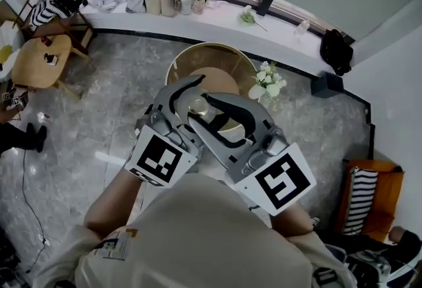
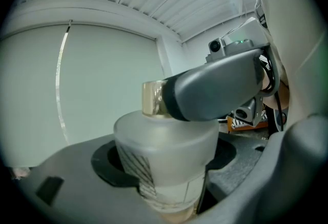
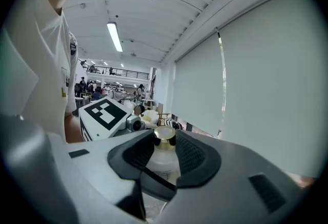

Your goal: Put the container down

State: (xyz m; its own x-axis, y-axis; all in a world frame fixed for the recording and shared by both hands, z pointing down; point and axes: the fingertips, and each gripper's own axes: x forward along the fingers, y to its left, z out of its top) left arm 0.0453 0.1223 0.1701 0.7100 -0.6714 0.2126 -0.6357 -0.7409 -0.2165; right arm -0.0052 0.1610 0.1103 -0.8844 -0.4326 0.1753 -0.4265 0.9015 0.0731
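The left tool (image 2: 165, 187) clamps the container (image 2: 169, 138), right tool (image 3: 165, 152) pinches its gold cap (image 3: 165, 135), both angled inward.

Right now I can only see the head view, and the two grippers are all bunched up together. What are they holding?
Observer: The left gripper has a frosted container clamped between its pads. The left gripper view shows the whole body, which your view hides.
Operator: Ooh! So what is the other one doing?
Observer: The right gripper is closed on the container's gold cap. The right gripper view shows a pad against each side of it.
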